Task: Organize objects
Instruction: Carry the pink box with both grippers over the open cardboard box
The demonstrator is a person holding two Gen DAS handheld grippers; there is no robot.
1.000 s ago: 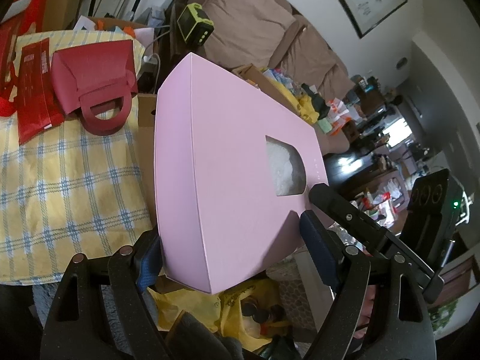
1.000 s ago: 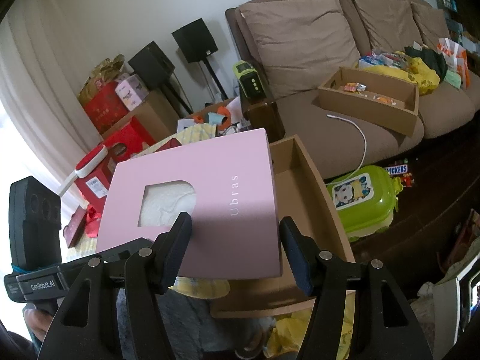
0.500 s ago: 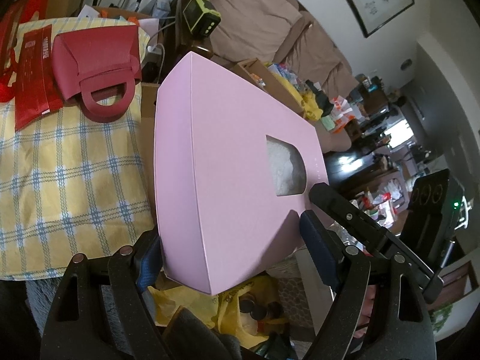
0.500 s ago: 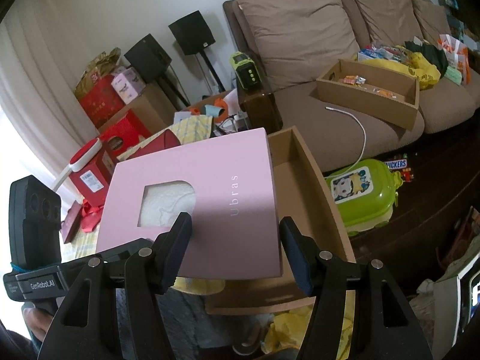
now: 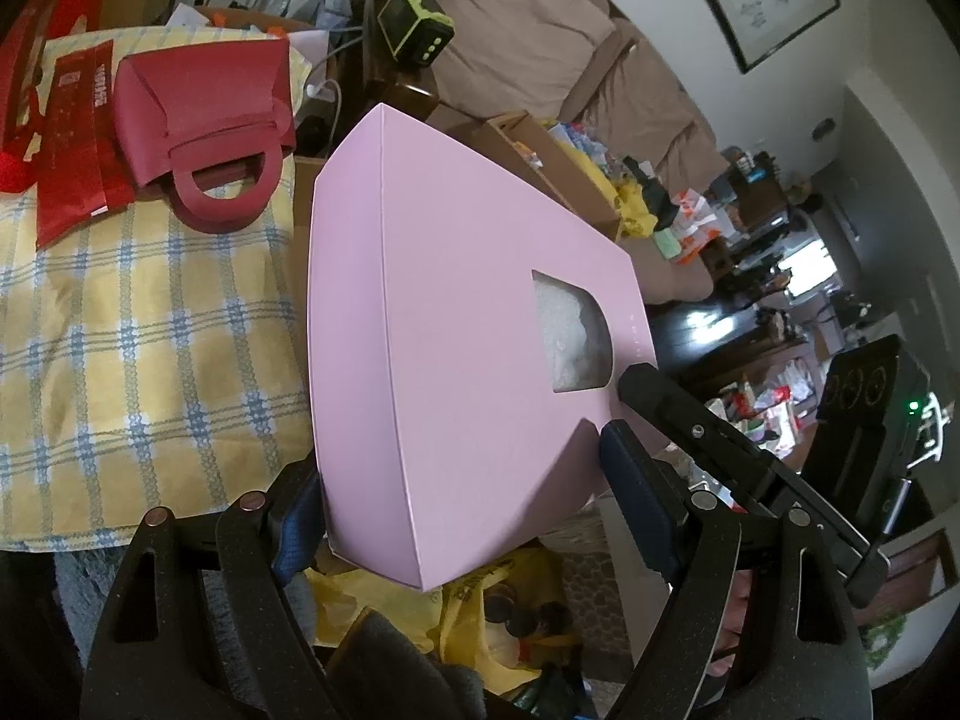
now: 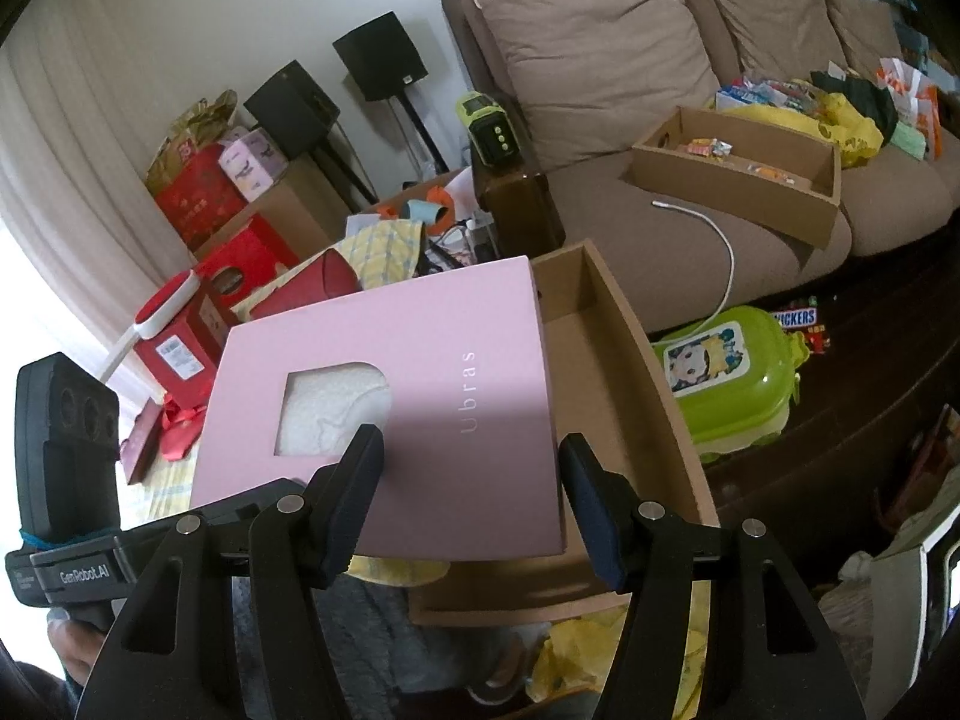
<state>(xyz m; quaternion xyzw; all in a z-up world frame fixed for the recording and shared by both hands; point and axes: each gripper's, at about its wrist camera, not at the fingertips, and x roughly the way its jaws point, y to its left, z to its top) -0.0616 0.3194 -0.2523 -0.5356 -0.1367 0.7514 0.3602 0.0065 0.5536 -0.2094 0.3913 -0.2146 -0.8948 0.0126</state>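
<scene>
A: pink box point(image 5: 468, 324) first. Flat, cut-out window on top with something white inside, held up in the air over the brown cardboard tray point(image 6: 624, 396), tilted, one corner toward the left camera

B: who's got it?

A: both. Left gripper point(image 5: 462, 510) is clamped on the near corner, one blue pad on the narrow side wall, the other on the opposite edge. Wide grip, box fills the whole gap

B: right one?

A: right gripper point(image 6: 471, 480) comes at the near edge by the "Ubras" lettering. In its own view the left finger lies over the lid just below the window, the right finger sits at the box's right corner. In the left wrist view one black finger rests on top of the lid beside the window. Fingers are apart around the box; pads look pressed on it, so clamped on the box too

B: box vs tray?

A: box covers the tray's left part, the right part of the tray is open to view. Touching or not, can't tell

B: around it?

A: yellow checked cloth point(image 5: 150, 324) left of the box, with a red handbag-shaped carton point(image 5: 204, 120) on it. Brown sofa point(image 6: 690, 222) behind, a second cardboard tray point(image 6: 744, 186) on its seat, white cable point(image 6: 720, 252) trailing down to a green plastic case point(image 6: 732, 378) on the floor
</scene>
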